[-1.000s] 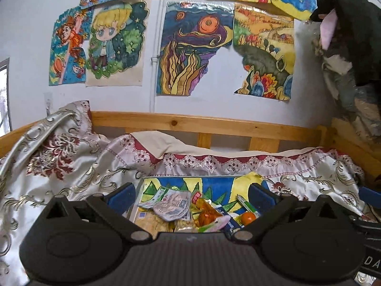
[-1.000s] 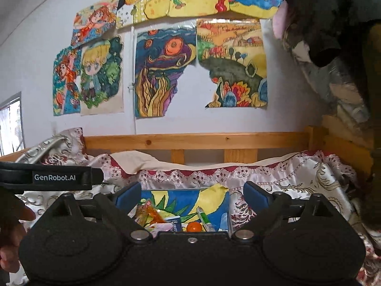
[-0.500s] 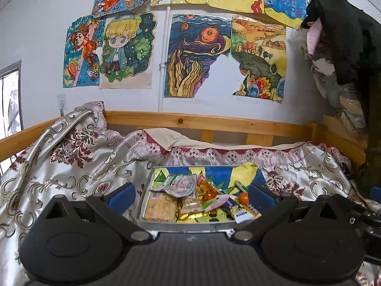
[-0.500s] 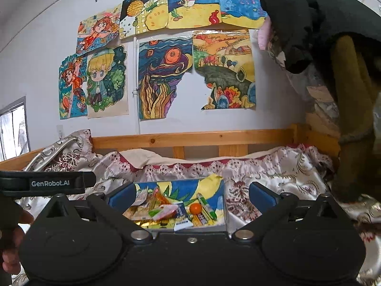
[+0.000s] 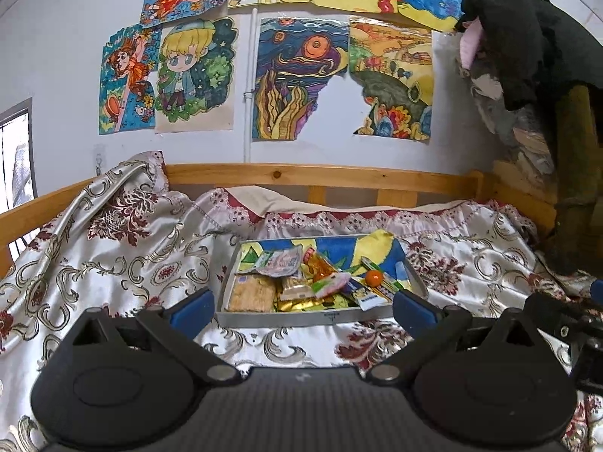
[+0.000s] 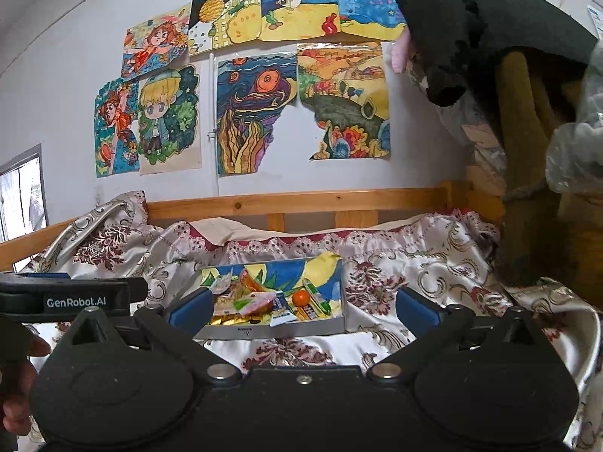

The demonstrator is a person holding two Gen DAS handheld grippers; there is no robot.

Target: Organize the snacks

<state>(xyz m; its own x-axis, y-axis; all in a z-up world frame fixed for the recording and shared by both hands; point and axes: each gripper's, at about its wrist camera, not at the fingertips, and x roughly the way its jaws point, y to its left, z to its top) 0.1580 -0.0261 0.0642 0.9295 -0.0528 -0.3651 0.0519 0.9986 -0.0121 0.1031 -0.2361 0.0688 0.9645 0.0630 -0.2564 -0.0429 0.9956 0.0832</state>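
Observation:
A shallow grey tray [image 5: 301,317] [image 6: 271,330] lined with a blue and yellow picture lies on the patterned bedspread. It holds several snacks: a cracker pack [image 5: 251,293], an orange sweet packet [image 5: 320,265], a pink and green wrapper [image 5: 329,285] [image 6: 252,302], a small orange ball [image 5: 374,277] [image 6: 300,297] and a green stick pack [image 6: 316,295]. My left gripper [image 5: 303,307] is open and empty, held back from the tray's near edge. My right gripper [image 6: 303,307] is open and empty, also short of the tray.
The bedspread [image 5: 113,263] is rumpled and rises at the left. A wooden bed rail [image 5: 320,177] and a wall with drawings stand behind. Dark hanging clothes [image 6: 508,75] crowd the right. The left device [image 6: 71,295] shows at the right view's left edge.
Both grippers have pulled back and risen from the tray, so the whole tray and more bedspread in front of it are visible. The jaws stayed open.

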